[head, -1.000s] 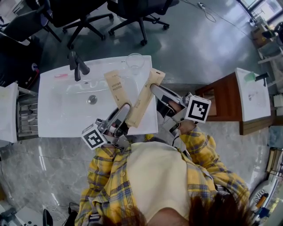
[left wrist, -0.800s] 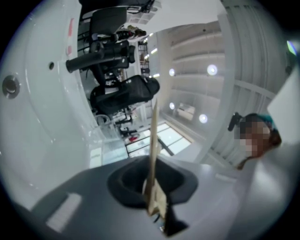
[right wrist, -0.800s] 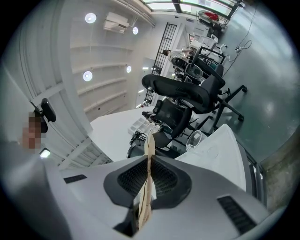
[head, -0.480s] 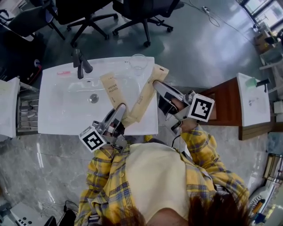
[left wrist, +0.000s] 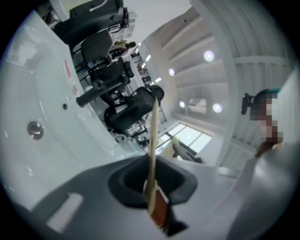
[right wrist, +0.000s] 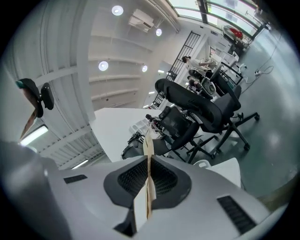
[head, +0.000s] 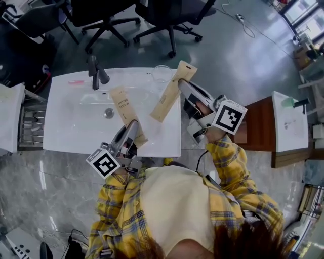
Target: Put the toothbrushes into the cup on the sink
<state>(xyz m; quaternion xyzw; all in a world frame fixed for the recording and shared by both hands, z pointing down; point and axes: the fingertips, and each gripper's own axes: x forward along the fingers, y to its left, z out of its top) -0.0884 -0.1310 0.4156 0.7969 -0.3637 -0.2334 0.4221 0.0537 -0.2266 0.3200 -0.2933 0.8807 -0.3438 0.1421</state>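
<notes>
Vs. a sec ago the two packs have come apart. Back then they crossed near the front of the sink counter [head: 55, 141]; now there's bare white counter btw. them. The right toothbrush box [head: 172, 91] has gone up and toward the far right corner. The left toothbrush box [head: 125, 114] has slid left, over the basin.

Left gripper [head: 133, 125] has its jaws pinching the near end of the left toothbrush box. In the left gripper view that box shows edge-on as a thin tan strip [left wrist: 153, 136] running out from the left gripper [left wrist: 152, 187]. Right gripper [head: 181, 84] has its jaws pressed on the right toothbrush box, likewise edge-on [right wrist: 148, 145] in the right gripper view, jaws [right wrist: 149, 183] tight on both faces.

Cup [head: 162, 74] stands at the counter's far edge, just left of the right toothbrush box. Whether they touch, can't tell.

Edges: the right box's far end pokes past the counter's far edge in the head view. The left box's far end lies just right of the drain [head: 108, 113], well short of the faucet [head: 96, 72]. Room to move: the basin's whole left half, plus the strip btw. the boxes. Beyond the far edge are office chairs [head: 172, 15], and a wood-sided cabinet [head: 258, 126] stands to the right.
</notes>
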